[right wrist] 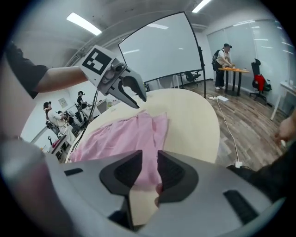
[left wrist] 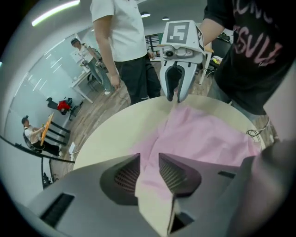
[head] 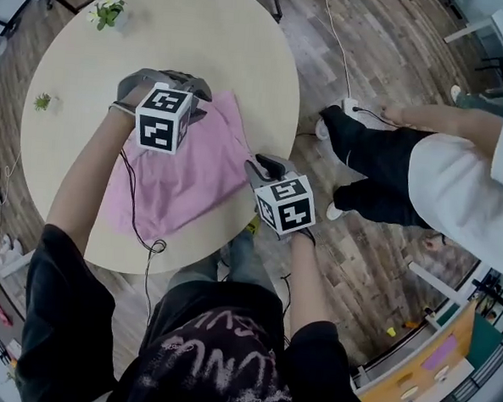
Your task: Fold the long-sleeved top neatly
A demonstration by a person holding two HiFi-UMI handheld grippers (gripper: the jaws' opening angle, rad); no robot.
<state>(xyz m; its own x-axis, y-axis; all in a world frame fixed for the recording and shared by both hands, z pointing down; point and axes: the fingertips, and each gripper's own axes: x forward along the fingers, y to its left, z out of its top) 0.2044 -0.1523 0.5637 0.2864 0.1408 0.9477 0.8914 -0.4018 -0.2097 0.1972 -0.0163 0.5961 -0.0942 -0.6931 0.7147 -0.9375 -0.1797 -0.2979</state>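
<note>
Long-sleeved top (head: 185, 179), pink, lies crumpled on the table's (head: 219, 32) near side. Left gripper (left wrist: 149, 171) is toward the table's middle and right gripper (right wrist: 149, 171) is at its near rim. Both sets of fingers stand slightly apart, with cloth between them but not pinched.

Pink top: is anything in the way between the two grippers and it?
No, nothing visible. The left gripper and the right gripper are both right at the pink top, jaws apart with its cloth showing between them.
</note>
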